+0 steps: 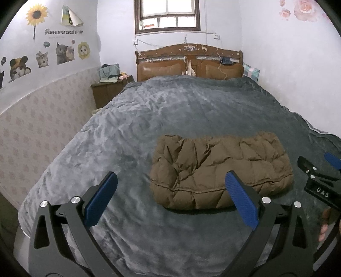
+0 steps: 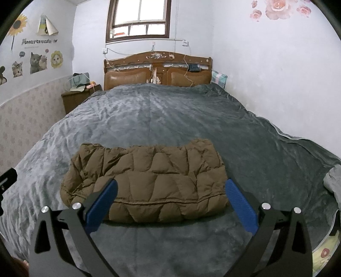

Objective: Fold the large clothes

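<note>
A brown quilted puffer jacket (image 1: 219,170) lies folded into a compact rectangle on the grey bed blanket (image 1: 159,110). It also shows in the right wrist view (image 2: 147,181). My left gripper (image 1: 170,181) is open and empty, held just short of the jacket's near left corner. My right gripper (image 2: 170,187) is open and empty, with its fingers spread either side of the jacket's near edge, not touching it. The right gripper also shows at the right edge of the left wrist view (image 1: 319,176).
The bed's wooden headboard (image 1: 189,61) stands at the far end under a window (image 1: 168,15). A brown nightstand (image 1: 106,91) with bags stands at the far left. The wall runs close along the bed's right side. A pillow (image 2: 219,77) sits at the far right corner.
</note>
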`<state>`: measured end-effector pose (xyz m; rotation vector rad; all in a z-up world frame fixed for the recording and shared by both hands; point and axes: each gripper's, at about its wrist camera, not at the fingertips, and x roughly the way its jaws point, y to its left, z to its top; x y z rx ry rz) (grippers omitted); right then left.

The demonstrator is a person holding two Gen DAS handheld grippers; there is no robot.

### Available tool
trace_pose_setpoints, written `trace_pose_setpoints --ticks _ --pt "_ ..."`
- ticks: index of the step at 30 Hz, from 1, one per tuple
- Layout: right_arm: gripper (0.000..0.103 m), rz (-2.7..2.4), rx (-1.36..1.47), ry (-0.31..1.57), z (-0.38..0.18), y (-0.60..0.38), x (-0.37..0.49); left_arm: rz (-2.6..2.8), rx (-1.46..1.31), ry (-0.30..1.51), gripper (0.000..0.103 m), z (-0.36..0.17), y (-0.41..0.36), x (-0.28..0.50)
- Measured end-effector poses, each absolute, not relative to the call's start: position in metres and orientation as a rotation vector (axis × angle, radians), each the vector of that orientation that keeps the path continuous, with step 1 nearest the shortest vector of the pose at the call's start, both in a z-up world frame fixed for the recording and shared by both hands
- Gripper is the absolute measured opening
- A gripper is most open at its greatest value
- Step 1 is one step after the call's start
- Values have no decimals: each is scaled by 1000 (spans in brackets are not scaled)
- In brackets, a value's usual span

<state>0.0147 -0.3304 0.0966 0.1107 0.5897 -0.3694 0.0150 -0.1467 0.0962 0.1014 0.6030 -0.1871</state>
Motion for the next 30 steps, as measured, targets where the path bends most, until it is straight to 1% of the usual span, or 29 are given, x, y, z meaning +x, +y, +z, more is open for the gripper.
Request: trace_pose_setpoints --ticks 22,30 --pt "101 -366 110 599 95 -332 9 -200 119 588 100 102 -151 7" --pt "101 -366 112 597 96 -332 10 -212 87 620 100 100 -147 11"
